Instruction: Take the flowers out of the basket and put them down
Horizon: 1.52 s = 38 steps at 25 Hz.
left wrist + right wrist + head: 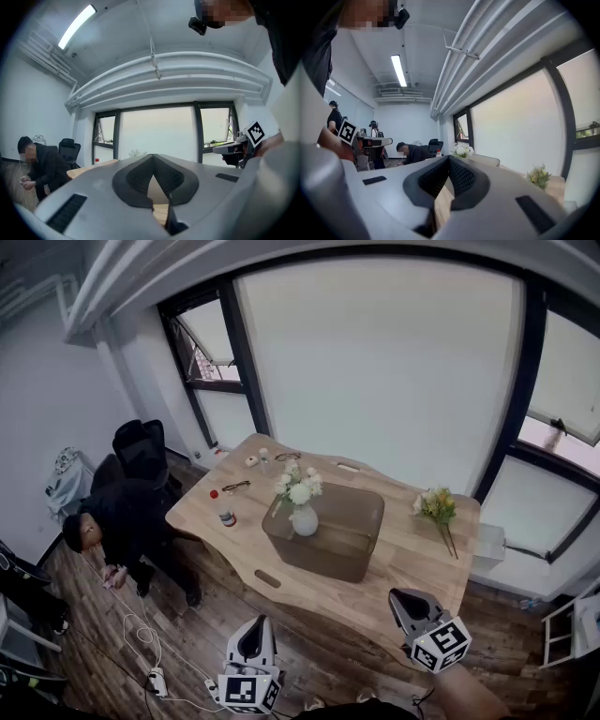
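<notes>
I look down on a wooden table [412, 559] under big windows [375, 362], with a person [122, 521] crouched at the left. White flowers [298, 486] stand in the basket [347, 531] mid-table, and a yellow bunch [437, 507] lies to its right. My left gripper [253, 632] and right gripper [403, 601] hang off the near edge, well apart from them, jaws clenched on nothing.

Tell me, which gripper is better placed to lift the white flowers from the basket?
Probably the left gripper: the white flowers stand at the basket's left end, nearly straight ahead of it.
</notes>
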{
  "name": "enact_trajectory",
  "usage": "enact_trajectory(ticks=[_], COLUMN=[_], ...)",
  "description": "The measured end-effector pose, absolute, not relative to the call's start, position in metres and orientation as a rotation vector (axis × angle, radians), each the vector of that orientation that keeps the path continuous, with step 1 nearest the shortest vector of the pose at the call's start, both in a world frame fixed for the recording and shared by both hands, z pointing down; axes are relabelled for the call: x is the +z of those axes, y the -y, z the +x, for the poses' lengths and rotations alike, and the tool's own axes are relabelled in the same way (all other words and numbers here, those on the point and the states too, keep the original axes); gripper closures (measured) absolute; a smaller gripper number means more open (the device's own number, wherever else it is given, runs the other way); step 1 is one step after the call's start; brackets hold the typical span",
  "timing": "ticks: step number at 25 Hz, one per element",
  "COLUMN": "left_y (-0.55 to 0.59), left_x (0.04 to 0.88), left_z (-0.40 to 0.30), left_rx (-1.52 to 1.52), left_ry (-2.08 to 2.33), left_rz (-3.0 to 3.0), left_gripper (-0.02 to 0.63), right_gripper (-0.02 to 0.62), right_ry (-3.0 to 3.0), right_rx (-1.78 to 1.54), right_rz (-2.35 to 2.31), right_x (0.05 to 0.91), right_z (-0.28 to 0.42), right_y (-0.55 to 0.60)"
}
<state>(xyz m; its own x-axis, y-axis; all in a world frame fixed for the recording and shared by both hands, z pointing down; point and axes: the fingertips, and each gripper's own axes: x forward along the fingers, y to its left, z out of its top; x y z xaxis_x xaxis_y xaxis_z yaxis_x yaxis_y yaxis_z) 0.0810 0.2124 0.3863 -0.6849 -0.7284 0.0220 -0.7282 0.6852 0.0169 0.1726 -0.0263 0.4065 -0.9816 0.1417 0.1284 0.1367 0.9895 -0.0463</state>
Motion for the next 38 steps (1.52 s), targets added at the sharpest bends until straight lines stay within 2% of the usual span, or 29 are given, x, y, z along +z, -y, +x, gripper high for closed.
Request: enact_trajectory(ticks=[20, 27, 38], left_y=[-0.173, -0.166, -0.156], left_x=[0.383, 0.392, 0.385], left_z=[0.101, 0.055, -0.055], left_rx=[0.100, 0.071, 0.036], left_ry=[2.909, 2.895, 2.856], left_rz=[1.148, 1.181, 1.324], left_gripper=[0.604, 0.604, 0.604], right_gripper=[0.572, 0.572, 0.572], right_ry=[3.012, 2.996, 3.020], right_rx=[0.148, 0.172, 0.220], right_rz=[-0.326, -0.316, -0.180], right_x=[0.414, 0.423, 0.413], right_z=[0.170, 0.131, 0.046], right_y=[0.064, 0.066, 0.062])
